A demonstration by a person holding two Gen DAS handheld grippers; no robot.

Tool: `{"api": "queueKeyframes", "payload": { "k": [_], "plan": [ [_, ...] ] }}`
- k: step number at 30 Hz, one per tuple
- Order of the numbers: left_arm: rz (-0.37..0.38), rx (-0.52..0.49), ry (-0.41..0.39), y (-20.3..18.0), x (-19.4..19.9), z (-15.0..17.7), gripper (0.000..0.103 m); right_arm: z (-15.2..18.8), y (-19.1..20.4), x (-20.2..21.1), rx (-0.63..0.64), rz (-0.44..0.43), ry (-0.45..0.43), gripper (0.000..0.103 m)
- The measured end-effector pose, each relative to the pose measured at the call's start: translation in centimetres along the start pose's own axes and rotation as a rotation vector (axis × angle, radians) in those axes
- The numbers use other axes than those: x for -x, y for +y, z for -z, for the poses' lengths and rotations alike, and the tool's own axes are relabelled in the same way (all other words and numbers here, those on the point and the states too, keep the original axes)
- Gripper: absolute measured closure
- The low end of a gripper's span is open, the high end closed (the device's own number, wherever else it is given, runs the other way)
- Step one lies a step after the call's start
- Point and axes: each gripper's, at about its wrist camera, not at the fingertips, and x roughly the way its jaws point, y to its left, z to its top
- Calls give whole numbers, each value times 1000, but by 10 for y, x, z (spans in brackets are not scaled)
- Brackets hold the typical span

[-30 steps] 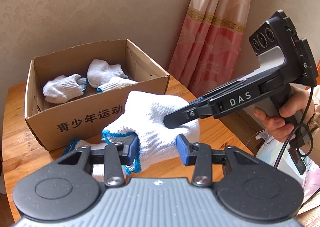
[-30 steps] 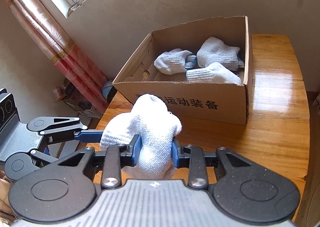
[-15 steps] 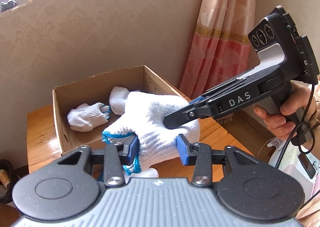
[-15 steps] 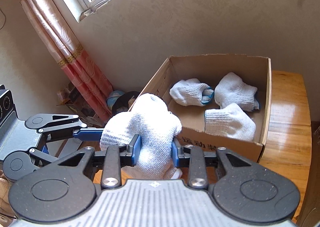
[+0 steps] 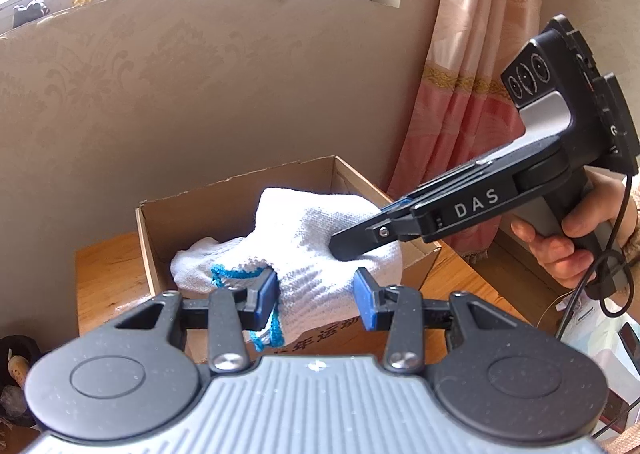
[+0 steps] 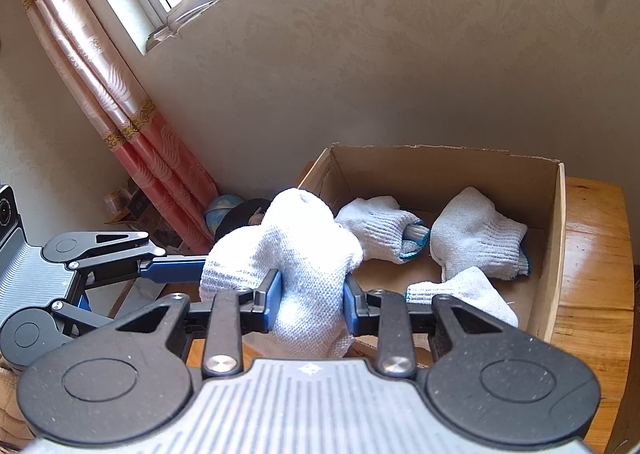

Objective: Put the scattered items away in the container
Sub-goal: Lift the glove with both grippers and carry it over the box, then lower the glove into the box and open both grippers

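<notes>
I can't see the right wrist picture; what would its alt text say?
The right gripper is shut on a bundled white glove near an open cardboard box on a wooden table. Three more white gloves lie inside. The left gripper reaches in from the left.

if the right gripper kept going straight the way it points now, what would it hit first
The right gripper, shut on a white glove, points toward the open cardboard box. It would probably clear the near rim and meet the gloves inside, though depth is unclear.
</notes>
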Motion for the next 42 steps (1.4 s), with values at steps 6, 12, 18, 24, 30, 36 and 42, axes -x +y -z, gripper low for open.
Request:
{"api": "queueKeyframes", "payload": {
  "k": [6, 12, 18, 24, 30, 36, 42],
  "plan": [
    [-6, 26, 35, 21, -25, -2, 62, -15, -17, -32, -33, -17, 45, 66],
    [-3, 66, 81, 41, -48, -1, 62, -25, -32, -64, -51, -27, 103, 66],
    [-4, 90, 125, 52, -68, 2, 62, -25, -47, -89, -92, -40, 156, 66],
    [-6, 103, 155, 58, -75, 3, 62, -24, -51, -100, -94, -43, 184, 66],
    [-31, 110, 177, 56, -76, 3, 62, -22, -53, -106, -98, -41, 214, 66],
    [-36, 103, 185, 55, -78, 5, 62, -17, -60, -120, -138, -66, 264, 66],
    [-39, 84, 172, 54, -75, 4, 62, -11, -63, -133, -141, -38, 310, 59]
  ]
}}
